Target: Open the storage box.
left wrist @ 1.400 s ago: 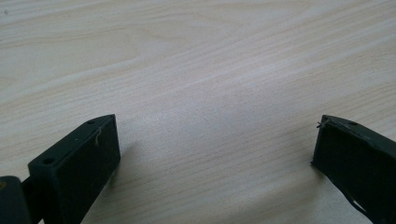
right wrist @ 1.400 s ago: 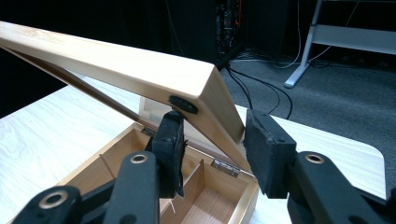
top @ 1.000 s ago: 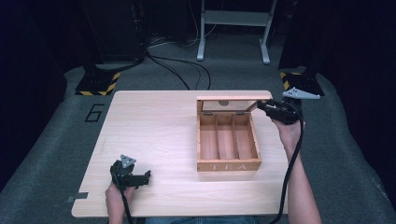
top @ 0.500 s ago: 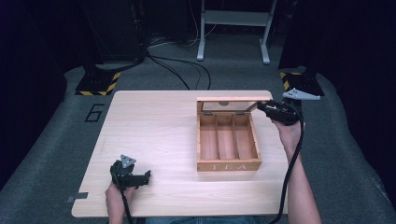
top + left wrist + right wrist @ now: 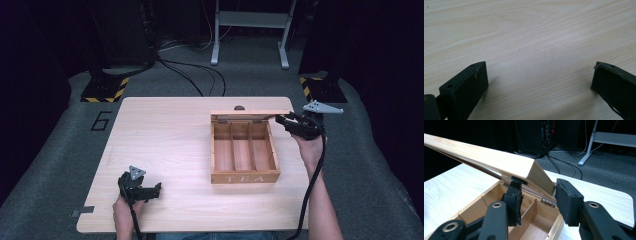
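Note:
A wooden tea box (image 5: 245,177) with three bare compartments stands right of the table's middle. Its lid (image 5: 250,112) is raised, hinged at the far side. In the right gripper view, my right gripper (image 5: 537,188) is shut on the lid's (image 5: 499,162) right end, one jaw under the lid's inside and the other against its outer end wall. From above, the right gripper (image 5: 282,121) sits at the box's far right corner. My left gripper (image 5: 157,190) rests at the table's front left, open, with bare wood between its jaws in the left gripper view (image 5: 540,67).
The light wooden table (image 5: 165,140) stands on grey carpet. Behind it are black cables (image 5: 200,75), a white stand's legs (image 5: 250,45) and two bases with yellow-black hazard stripes (image 5: 105,90). A piece of tape (image 5: 82,212) lies near the front left corner.

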### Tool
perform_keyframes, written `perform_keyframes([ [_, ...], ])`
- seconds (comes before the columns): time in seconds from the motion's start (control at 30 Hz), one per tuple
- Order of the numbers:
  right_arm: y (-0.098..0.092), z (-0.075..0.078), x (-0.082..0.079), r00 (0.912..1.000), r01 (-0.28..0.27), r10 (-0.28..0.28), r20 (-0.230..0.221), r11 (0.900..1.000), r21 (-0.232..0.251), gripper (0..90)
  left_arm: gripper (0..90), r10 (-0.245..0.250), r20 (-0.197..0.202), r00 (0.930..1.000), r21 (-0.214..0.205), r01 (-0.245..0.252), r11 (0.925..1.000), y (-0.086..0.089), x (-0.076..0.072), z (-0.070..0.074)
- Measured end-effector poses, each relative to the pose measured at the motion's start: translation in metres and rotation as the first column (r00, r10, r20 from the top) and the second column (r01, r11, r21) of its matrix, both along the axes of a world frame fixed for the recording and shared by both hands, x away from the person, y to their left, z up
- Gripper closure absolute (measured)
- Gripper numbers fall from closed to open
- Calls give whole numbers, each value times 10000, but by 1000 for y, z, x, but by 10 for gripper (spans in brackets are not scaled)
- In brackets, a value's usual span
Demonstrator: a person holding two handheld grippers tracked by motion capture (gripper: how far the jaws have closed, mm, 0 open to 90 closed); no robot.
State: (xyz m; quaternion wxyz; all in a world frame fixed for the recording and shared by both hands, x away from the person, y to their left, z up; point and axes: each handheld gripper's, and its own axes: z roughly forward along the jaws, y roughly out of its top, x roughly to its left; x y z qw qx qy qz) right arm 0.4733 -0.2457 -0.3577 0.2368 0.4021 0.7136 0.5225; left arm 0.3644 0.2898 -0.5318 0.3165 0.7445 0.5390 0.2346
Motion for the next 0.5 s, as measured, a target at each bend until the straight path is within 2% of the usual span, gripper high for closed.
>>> perform_keyframes([
  [0.23, 0, -5, -8, 10000, 23, -23, -30, 10000, -66, 560, 4, -2, 6, 10000, 13, 2, 10000, 0, 0, 0],
  [0.5, 0, -18, -22, 9999, 19, -20, -101, 9999, -112, 556, 4, 11, 11, 10000, 19, -11, 10000, 0, 0, 0],
])
